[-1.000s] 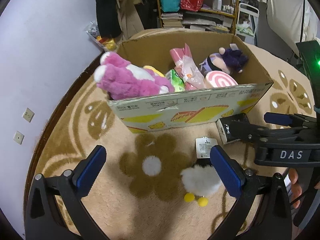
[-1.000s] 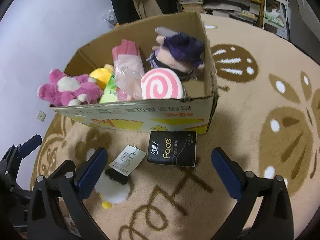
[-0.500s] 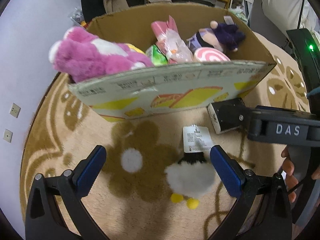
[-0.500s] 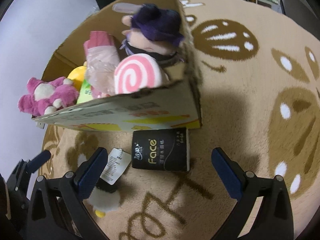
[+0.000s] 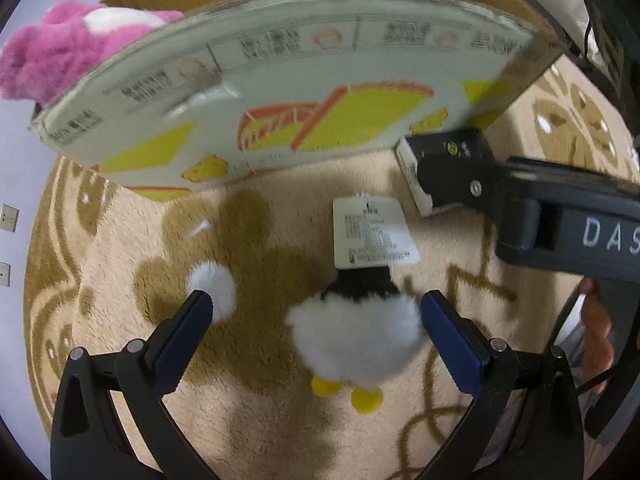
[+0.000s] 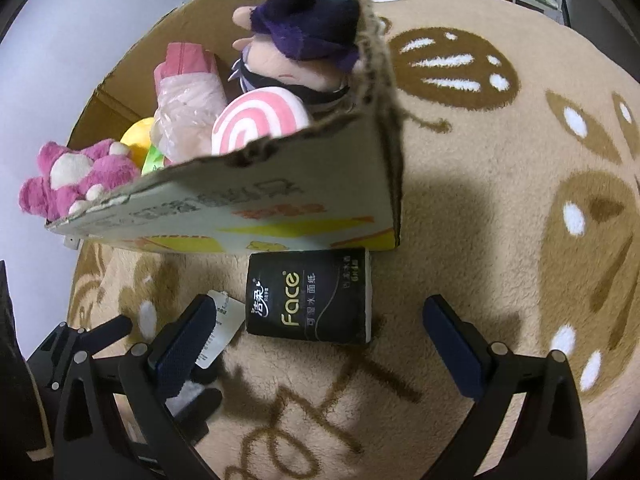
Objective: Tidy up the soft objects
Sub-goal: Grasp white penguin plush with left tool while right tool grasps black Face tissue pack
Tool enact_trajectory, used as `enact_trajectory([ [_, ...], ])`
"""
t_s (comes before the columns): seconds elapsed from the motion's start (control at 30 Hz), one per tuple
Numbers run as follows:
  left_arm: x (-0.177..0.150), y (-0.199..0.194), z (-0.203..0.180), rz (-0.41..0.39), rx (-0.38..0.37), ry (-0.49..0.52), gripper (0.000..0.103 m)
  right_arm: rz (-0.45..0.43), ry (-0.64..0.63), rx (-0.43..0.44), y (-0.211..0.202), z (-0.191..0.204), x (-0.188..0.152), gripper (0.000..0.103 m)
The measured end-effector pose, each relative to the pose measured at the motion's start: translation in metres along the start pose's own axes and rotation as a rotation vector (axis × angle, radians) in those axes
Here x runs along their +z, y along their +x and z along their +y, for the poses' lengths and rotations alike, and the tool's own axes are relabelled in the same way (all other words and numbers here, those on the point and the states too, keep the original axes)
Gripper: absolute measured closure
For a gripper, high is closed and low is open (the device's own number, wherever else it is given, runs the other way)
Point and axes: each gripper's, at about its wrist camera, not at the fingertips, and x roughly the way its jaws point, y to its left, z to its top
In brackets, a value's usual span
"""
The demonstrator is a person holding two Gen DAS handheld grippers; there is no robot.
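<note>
A small black-and-white plush (image 5: 356,338) with yellow feet and a white paper tag (image 5: 373,232) lies on the rug, between my left gripper's (image 5: 316,316) open fingers, nearer the right one. A black "Face" tissue pack (image 6: 310,296) lies on the rug against the cardboard box (image 6: 248,208), just ahead of my open right gripper (image 6: 316,332). The pack also shows in the left wrist view (image 5: 444,160), partly behind the right gripper's finger. The box (image 5: 280,92) holds a pink plush (image 6: 76,180), a purple-haired doll (image 6: 300,44), a pink swirl cushion (image 6: 260,120) and a pink packet (image 6: 188,88).
A beige rug with brown flower patterns (image 6: 520,160) covers the floor. A white wall with sockets (image 5: 8,218) stands at the left. The paper tag (image 6: 218,332) and part of the plush lie by the right gripper's left finger.
Both grippers have dropped and moved forward towards the rug. The small plush now lies between the left fingers, and the tissue pack is closer to the right gripper. Both stay open.
</note>
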Motion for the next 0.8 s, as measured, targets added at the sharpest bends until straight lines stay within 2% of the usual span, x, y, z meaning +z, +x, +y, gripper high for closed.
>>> enact_trajectory([
  [0.17,-0.003,0.011,-0.003,0.028,0.068,0.018,0.002,0.010,-0.017,-0.028,0.010,0.009,-0.002,0.003],
  [0.33,-0.004,0.013,-0.002,0.035,0.053,0.002,0.016,0.010,-0.039,-0.061,0.017,0.017,-0.003,0.009],
  [0.4,-0.006,0.012,-0.006,0.030,0.053,0.019,0.029,0.006,-0.026,-0.065,0.017,0.018,-0.003,0.010],
  [0.43,-0.009,0.012,-0.006,0.029,0.048,0.024,0.032,0.005,-0.021,-0.065,0.017,0.019,-0.003,0.010],
  [0.5,-0.013,0.011,-0.010,0.024,0.045,0.032,0.047,0.006,-0.027,-0.069,0.015,0.016,-0.004,0.010],
  [0.6,-0.016,0.010,-0.008,0.024,0.067,0.040,0.060,0.005,-0.042,-0.079,0.012,0.015,-0.003,0.014],
  [0.7,-0.016,0.009,0.002,0.018,0.069,0.013,0.073,-0.002,-0.058,-0.107,0.012,0.018,-0.003,0.019],
  [0.8,-0.017,0.008,0.012,0.004,0.056,-0.021,0.079,-0.010,-0.071,-0.133,0.014,0.023,-0.005,0.020],
])
